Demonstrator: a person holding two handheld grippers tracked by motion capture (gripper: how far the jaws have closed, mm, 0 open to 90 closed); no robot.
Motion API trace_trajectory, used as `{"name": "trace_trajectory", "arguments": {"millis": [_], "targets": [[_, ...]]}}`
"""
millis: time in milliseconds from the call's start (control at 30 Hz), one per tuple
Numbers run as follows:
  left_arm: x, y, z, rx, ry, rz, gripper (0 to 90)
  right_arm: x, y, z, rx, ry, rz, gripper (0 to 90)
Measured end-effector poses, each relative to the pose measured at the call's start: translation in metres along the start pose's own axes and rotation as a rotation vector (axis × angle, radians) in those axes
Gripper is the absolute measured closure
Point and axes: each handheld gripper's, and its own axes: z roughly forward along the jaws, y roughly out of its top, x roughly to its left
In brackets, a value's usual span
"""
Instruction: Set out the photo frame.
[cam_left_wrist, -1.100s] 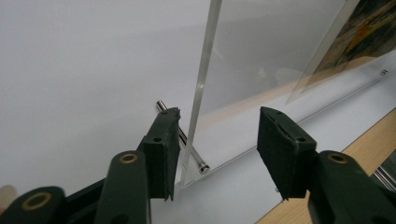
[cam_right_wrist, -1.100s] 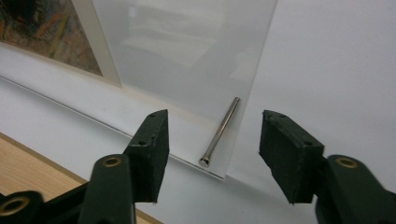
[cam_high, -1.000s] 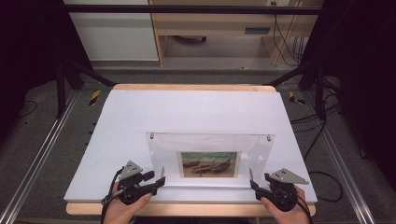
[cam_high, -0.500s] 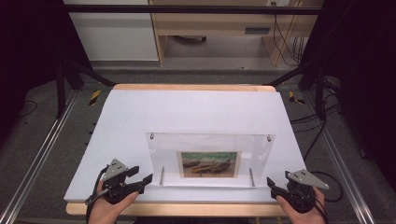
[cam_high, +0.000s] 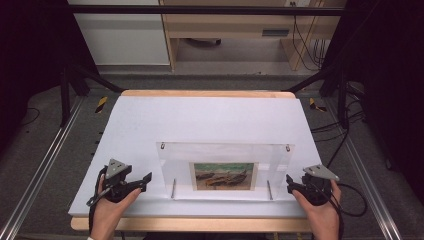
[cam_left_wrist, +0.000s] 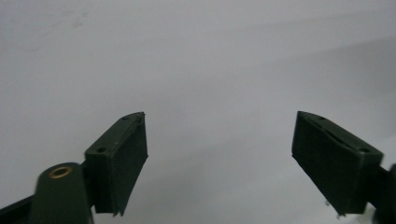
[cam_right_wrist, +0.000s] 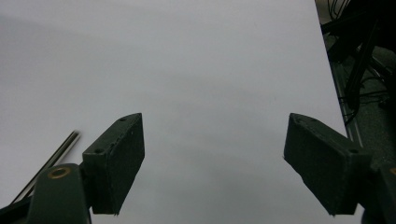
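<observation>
- Acrylic picture frame (cam_high: 225, 170) stands on the white tabletop (cam_high: 210, 120), near its front edge.
- Left gripper (cam_high: 145, 180) and right gripper (cam_high: 289, 182) flank it, jaws just opened wide, empty.
- Dark floor, cables (cam_high: 325, 130) around.

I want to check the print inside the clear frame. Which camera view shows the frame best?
The high view: the whole clear frame stands on the white table with its print facing the camera. The right gripper view catches just a thin edge at its left, probably the frame's; the left gripper view looks at bare table.
</observation>
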Motion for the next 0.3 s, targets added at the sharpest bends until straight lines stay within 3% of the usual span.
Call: {"name": "trace_trajectory", "arguments": {"millis": [133,233,300], "targets": [[0.010,0.012,0.021,-0.027,0.022,0.015,9.8,-0.006,0.015,0.024,-0.005,-0.002,0.037,15.1],[0.012,0.015,0.024,-0.042,0.020,-0.001,8.5,-0.006,0.016,0.028,0.005,0.028,0.057,14.3],[0.011,0.014,0.022,-0.039,0.003,0.002,8.5,-0.004,0.013,0.028,0.007,0.043,0.040,14.0]]}}
